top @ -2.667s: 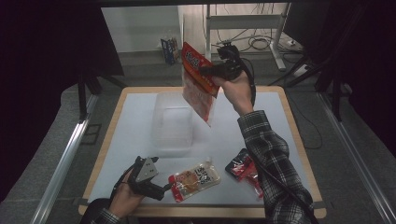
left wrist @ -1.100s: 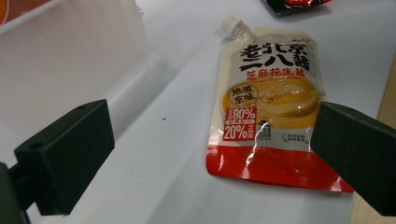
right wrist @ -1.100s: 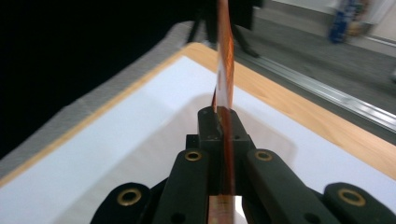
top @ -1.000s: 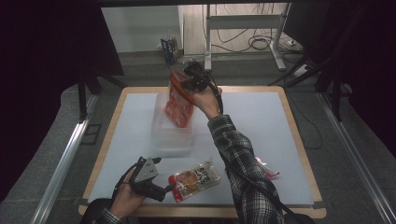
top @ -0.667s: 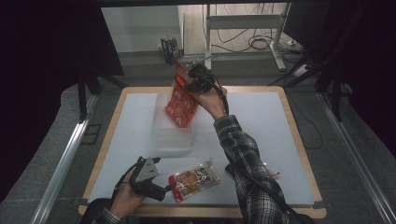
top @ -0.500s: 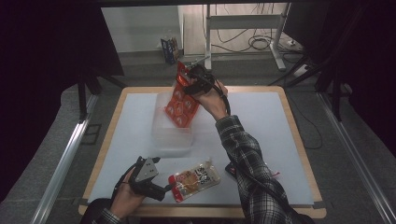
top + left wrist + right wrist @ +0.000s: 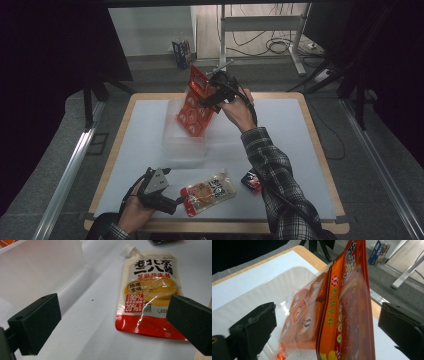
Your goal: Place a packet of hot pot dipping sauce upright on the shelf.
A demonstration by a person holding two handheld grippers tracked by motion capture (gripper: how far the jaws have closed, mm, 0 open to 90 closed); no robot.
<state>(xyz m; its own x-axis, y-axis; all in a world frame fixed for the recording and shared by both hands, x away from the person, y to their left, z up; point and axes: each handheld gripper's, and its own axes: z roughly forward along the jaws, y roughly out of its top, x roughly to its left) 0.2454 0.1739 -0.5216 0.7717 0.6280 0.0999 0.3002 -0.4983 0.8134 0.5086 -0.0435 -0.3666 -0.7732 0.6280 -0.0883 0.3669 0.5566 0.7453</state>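
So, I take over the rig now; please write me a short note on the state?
Right tongs: jaws have just been opening, wide apart now, red pouch between them, standing in the clear box.
Left tongs: open, low by the sauce pouch on the table.
Done: red pouch in the box.
Left: sauce pouch and small red packet, probably boxed next.

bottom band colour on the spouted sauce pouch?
Red, below a cream upper part of the spouted sauce pouch; best in the left gripper view.
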